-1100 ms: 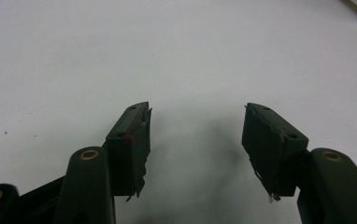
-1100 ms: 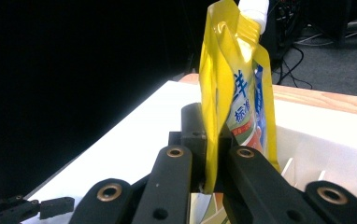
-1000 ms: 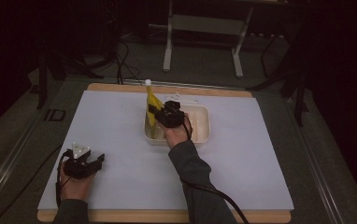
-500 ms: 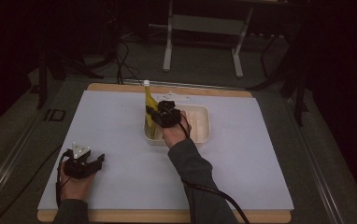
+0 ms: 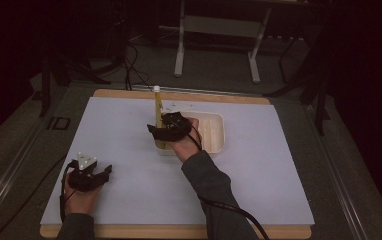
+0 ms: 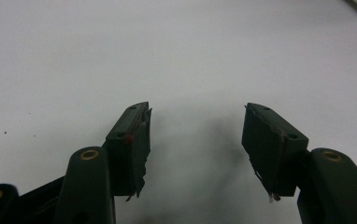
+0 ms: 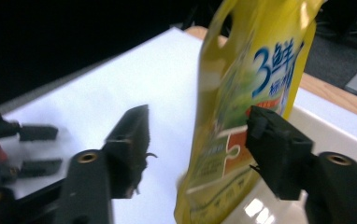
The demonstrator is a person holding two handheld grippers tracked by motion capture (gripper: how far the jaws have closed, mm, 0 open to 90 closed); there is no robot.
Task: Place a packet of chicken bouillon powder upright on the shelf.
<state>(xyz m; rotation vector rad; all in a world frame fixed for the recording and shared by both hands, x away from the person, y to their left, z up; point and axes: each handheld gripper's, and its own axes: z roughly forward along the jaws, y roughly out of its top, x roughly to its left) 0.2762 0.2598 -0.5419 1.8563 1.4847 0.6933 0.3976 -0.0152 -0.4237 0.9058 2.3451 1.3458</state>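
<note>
A yellow stand-up pouch (image 5: 157, 112) with a white cap stands upright at the left end of a white tray (image 5: 222, 131). My right gripper (image 5: 155, 133) is level with the pouch's lower half. In the right gripper view the pouch (image 7: 242, 79) stands between the jaws, close to the right one. These jaws have just been opening and my right gripper (image 7: 197, 123) is open, no longer pinching the pouch. My left gripper (image 5: 107, 171) rests at the near left of the white sheet. In its own view my left gripper (image 6: 196, 116) is open with only bare sheet between its jaws.
A white sheet (image 5: 129, 150) covers a wooden board (image 5: 179, 231). The tray's glossy rim (image 7: 326, 126) lies behind the pouch. Dark floor, cables and a metal table frame (image 5: 181, 50) lie beyond the board's far edge.
The right hand has drifted slightly left and its jaws now stand spread around the pouch. The pouch stays upright in the tray. The left hand has not moved.
</note>
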